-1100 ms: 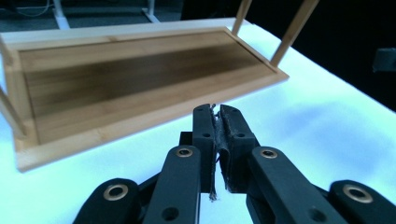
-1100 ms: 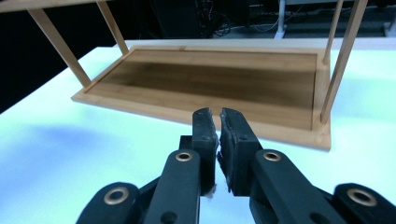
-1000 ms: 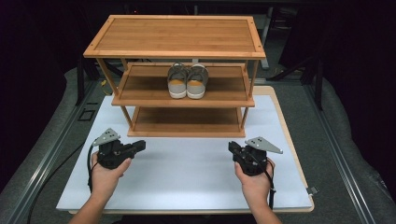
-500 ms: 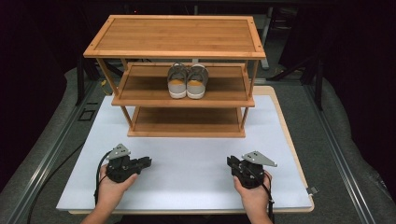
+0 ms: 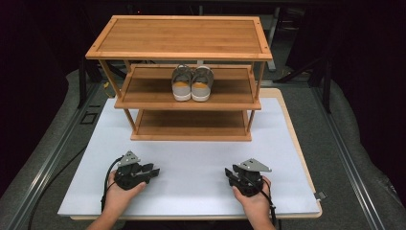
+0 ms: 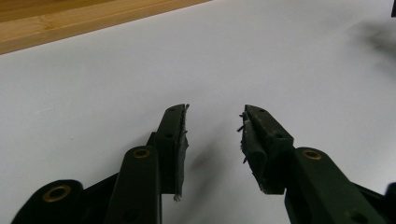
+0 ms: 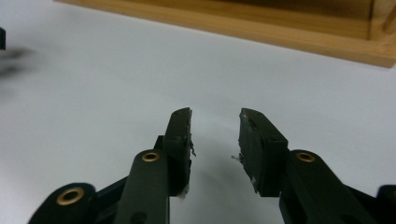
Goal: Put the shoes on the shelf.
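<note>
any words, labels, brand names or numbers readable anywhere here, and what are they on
None: no readable text stands on anything.
Wooden rack: plain boards, no label.
Pair of shoes on the middle shelf: no brand mark can be made out, too small to tell.
White board on the table: blank.
Left gripper and right gripper: black jaws open, nothing between them, no markings.

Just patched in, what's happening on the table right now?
A person holds a tool in each hand low over the white table. The left tool and right tool have both just been opening, with nothing between their jaws. A pair of grey shoes sits on the middle shelf of the wooden rack, untouched.
</note>
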The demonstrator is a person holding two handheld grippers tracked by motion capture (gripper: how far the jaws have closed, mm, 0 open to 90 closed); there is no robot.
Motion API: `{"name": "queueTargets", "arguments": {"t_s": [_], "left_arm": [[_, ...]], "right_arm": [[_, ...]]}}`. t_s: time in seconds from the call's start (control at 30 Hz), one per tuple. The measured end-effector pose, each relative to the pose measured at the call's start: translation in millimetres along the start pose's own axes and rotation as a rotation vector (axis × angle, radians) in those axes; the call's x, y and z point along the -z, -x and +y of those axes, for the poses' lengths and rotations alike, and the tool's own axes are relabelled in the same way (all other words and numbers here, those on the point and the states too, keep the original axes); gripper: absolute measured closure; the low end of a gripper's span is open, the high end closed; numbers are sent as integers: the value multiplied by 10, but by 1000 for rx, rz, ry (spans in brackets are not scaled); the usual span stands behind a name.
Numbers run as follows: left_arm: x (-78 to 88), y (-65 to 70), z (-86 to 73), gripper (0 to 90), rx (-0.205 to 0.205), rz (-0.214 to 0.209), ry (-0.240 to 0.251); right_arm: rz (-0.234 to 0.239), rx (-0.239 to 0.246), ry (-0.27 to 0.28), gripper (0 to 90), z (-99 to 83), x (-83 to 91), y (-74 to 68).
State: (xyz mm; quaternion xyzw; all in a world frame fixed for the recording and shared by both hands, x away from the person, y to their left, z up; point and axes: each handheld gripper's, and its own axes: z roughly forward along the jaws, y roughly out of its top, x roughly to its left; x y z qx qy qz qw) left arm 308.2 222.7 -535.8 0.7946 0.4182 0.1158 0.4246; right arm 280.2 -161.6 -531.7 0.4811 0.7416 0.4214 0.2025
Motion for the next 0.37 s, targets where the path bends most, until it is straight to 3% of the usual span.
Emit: {"name": "queueTargets", "arguments": {"t_s": [0.27, 0.37], "left_arm": [[-62, 22, -14, 552, 3, -2, -13], [-64, 21, -14, 544, 6, -1, -11]], "right_arm": [[3, 52, -16, 568, -13, -73, -76], [4, 43, -14, 562, -13, -65, -69]]}}
